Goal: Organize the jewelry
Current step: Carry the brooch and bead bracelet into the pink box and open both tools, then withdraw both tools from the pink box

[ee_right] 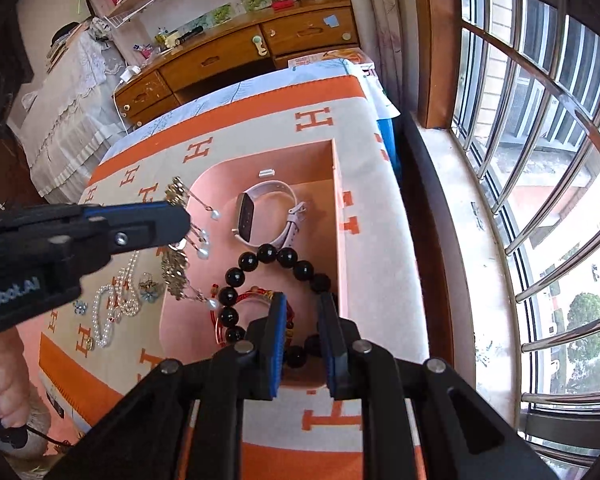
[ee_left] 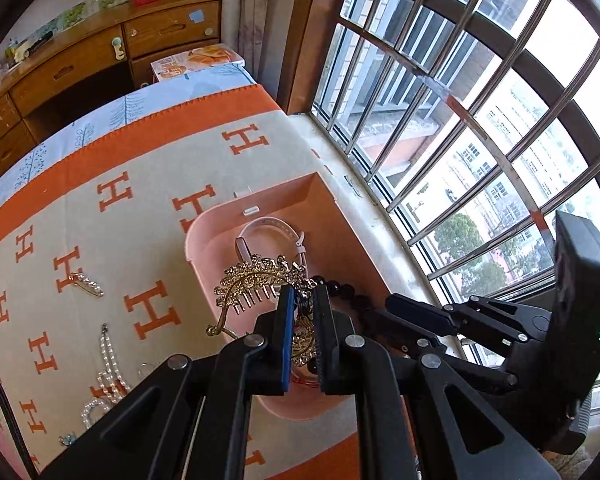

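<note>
While the gold leaf-shaped metal hair comb [ee_left: 256, 284] is being clamped between the nearly closed pads of the left claw [ee_left: 303, 300], it is being held over the near rim of the pale pink plastic box [ee_right: 342, 216], apparently so that it can be dropped inside. Ahead of that claw, the pink-strapped watch [ee_right: 266, 216] is lying in the box. The right claw [ee_right: 302, 312] is being held slightly apart and empty, just above the black round-bead bracelet [ee_right: 276, 258] and the red cord bracelet [ee_right: 252, 298]. Left of both claws, the white pearl necklace [ee_right: 110, 308] is waiting on the orange H-patterned blanket [ee_left: 112, 220], still unsorted.
</note>
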Action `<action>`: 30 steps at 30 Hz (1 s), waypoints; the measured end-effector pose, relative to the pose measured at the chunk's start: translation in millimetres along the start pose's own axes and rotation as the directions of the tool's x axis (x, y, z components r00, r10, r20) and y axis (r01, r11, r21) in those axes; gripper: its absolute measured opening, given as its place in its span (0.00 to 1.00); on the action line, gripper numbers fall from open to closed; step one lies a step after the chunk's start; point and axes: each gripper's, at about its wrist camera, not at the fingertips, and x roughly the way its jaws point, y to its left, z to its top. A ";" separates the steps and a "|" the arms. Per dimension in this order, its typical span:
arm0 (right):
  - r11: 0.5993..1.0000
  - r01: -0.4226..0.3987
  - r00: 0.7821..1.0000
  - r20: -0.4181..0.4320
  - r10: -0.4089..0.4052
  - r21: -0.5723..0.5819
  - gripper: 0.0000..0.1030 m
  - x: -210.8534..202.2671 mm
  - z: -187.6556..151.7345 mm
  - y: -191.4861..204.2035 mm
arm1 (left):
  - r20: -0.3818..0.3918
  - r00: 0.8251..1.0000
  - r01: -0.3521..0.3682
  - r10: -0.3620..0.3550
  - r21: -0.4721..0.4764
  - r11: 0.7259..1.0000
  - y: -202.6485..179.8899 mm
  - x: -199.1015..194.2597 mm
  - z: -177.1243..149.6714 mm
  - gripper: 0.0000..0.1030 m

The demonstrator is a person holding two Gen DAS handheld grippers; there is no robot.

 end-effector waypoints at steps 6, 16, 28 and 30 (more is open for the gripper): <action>1.000 0.006 0.998 0.066 -0.007 0.013 0.16 -15.6 -5.4 -5.0 | -0.060 0.998 0.005 -0.004 0.014 1.000 -7.9 27.8 -1.0 0.07; 0.999 -0.016 0.997 0.077 0.013 0.040 0.16 -13.6 -6.8 -10.6 | -0.091 0.996 0.001 0.005 0.056 0.998 -20.6 45.3 -1.0 0.07; 0.998 -0.054 0.996 0.066 0.053 0.020 0.16 -8.3 -12.2 -0.8 | 0.014 0.999 -0.045 0.045 0.004 0.999 6.2 4.0 -19.9 0.44; 0.998 -0.065 0.996 0.062 0.064 0.009 0.16 -7.4 -15.2 4.7 | 0.039 0.997 -0.065 0.065 -0.010 0.998 13.4 -4.8 -28.9 0.47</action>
